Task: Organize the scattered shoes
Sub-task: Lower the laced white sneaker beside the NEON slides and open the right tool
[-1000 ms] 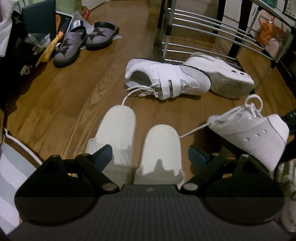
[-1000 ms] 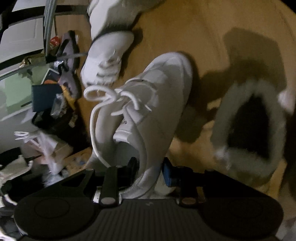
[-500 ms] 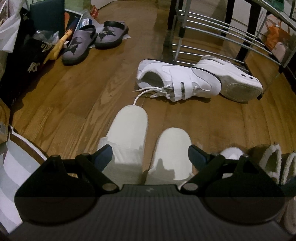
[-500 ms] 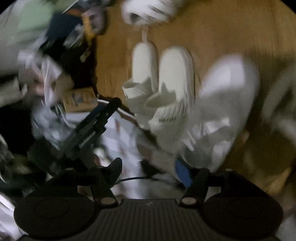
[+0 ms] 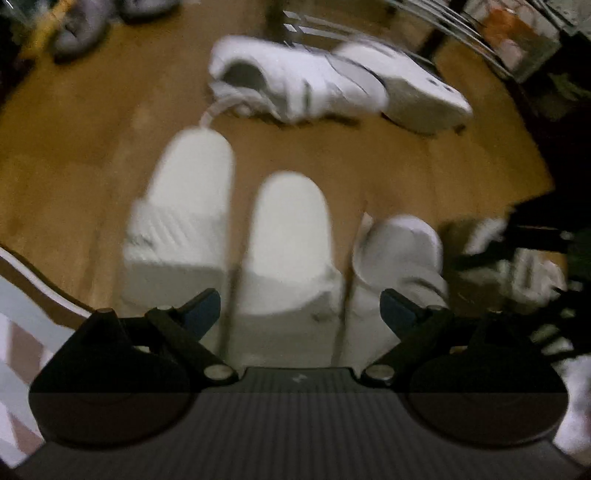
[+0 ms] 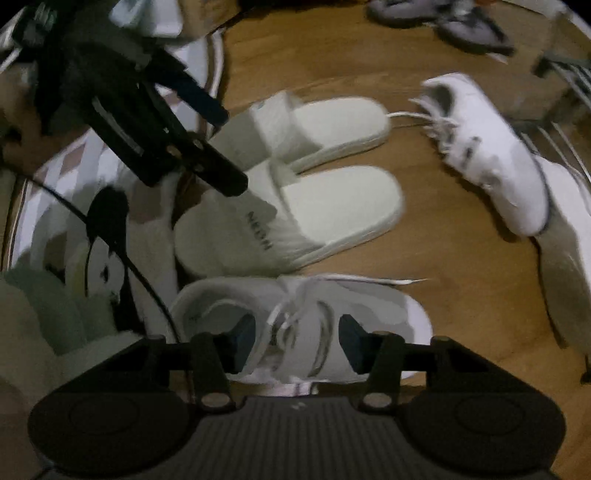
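Wood floor (image 6: 461, 258): sneaker (image 6: 314, 325) lies crosswise, toe right; right tool (image 6: 297, 345) closing, ungripped.

A home is showing here: shoes (image 6: 332, 206) are lying on a wooden floor (image 5: 92, 122), a metal shoe rack (image 5: 424, 26) standing at one o'clock.

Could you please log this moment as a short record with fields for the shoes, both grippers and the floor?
slippers: pair of white slippers side by side on the floor
placed sneaker: white sneaker set beside the slippers
loose sneakers: two more white sneakers, one tipped on its side, near a metal rack
right gripper: above the placed sneaker, jaws closing, pads not pressing on it
left gripper: open above the slippers, holding nothing
floor: wood
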Demonstrator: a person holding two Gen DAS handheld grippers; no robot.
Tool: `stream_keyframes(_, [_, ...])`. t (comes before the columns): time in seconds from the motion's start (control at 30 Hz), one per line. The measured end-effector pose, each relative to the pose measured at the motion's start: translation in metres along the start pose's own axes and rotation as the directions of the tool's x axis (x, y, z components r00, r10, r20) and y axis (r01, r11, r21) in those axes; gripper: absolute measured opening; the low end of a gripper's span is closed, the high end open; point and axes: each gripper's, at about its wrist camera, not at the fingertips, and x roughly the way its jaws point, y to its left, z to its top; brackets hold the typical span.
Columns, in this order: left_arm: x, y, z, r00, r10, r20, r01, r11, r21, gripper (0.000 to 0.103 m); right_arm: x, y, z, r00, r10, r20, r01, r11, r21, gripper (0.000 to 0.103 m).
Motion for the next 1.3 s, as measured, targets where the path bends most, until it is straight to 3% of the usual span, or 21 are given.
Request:
stream_keyframes(0.07, [-0.002,-0.009,-0.002,0.995,0.097,0.022,-0.099,0.989,0.107,0.094,0.006,0.004,-0.001,1.0,0.008,-0.023,-0.009,0.999,-0.042,0.051])
stream_keyframes(0.13, [-0.004,-0.016,-0.003,0.995,0.093,0.024,-0.095,0.982,0.16,0.094,0.013,0.012,-0.005,0.999,0.02,-0.04,-0.024,0.995,-0.099,0.051])
stream_keyframes(0.33, [-0.017,-0.006,0.005,0.996,0.063,0.071,-0.068,0.995,0.067,0.094,0.043,0.044,-0.002,0.998,-0.049,-0.048,0.033,0.957,-0.289,0.054])
stream_keyframes(0.47, [-0.018,0.013,0.007,0.994,0.085,0.073,-0.082,0.996,-0.039,0.094,0.08,0.055,-0.001,0.991,-0.131,-0.036,0.109,0.923,-0.368,0.059])
stream_keyframes(0.6, [-0.015,0.029,0.007,0.991,0.105,0.081,-0.097,0.991,-0.096,0.094,0.082,0.056,-0.014,0.984,-0.166,0.064,0.178,0.948,-0.265,0.048])
stream_keyframes(0.7, [-0.02,0.032,0.006,0.995,0.033,0.098,-0.021,0.993,-0.119,0.094,0.068,0.052,-0.029,0.972,-0.181,0.15,0.206,0.963,-0.172,0.037])
stream_keyframes(0.8, [-0.028,0.032,0.007,0.992,-0.011,0.127,0.027,0.992,-0.125,0.094,0.04,0.039,-0.06,0.924,-0.241,0.298,0.246,0.969,0.021,0.034])
stream_keyframes(0.9, [-0.034,0.029,0.007,0.99,0.025,0.142,-0.007,0.992,-0.122,0.094,0.027,0.022,-0.07,0.893,-0.28,0.353,0.226,0.956,0.186,0.032])
stream_keyframes(1.0, [-0.038,0.03,0.008,0.988,0.036,0.151,-0.015,0.99,-0.139,0.094,0.019,0.002,-0.075,0.883,-0.273,0.383,0.151,0.936,0.318,0.032])
stream_keyframes(1.1, [-0.041,0.03,0.01,0.984,0.057,0.167,-0.03,0.987,-0.16,0.094,0.006,-0.03,-0.085,0.87,-0.24,0.432,0.002,0.876,0.482,0.031])
stream_keyframes(1.2, [-0.035,0.022,0.01,0.975,0.16,0.157,-0.142,0.983,-0.117,0.094,-0.003,-0.062,-0.095,0.841,-0.203,0.501,-0.17,0.781,0.601,0.03])
stream_keyframes(1.23, [-0.031,0.017,0.01,0.971,0.193,0.144,-0.18,0.979,-0.096,0.094,-0.005,-0.082,-0.105,0.805,-0.184,0.564,-0.297,0.698,0.651,0.022])
stream_keyframes(1.27, [-0.029,0.015,0.009,0.972,0.188,0.143,-0.176,0.98,-0.093,0.094,-0.003,-0.091,-0.107,0.793,-0.172,0.584,-0.349,0.657,0.668,0.016])
stream_keyframes(1.3, [-0.029,0.014,0.009,0.976,0.163,0.144,-0.15,0.984,-0.092,0.094,0.0,-0.106,-0.112,0.779,-0.155,0.607,-0.43,0.573,0.698,0.005])
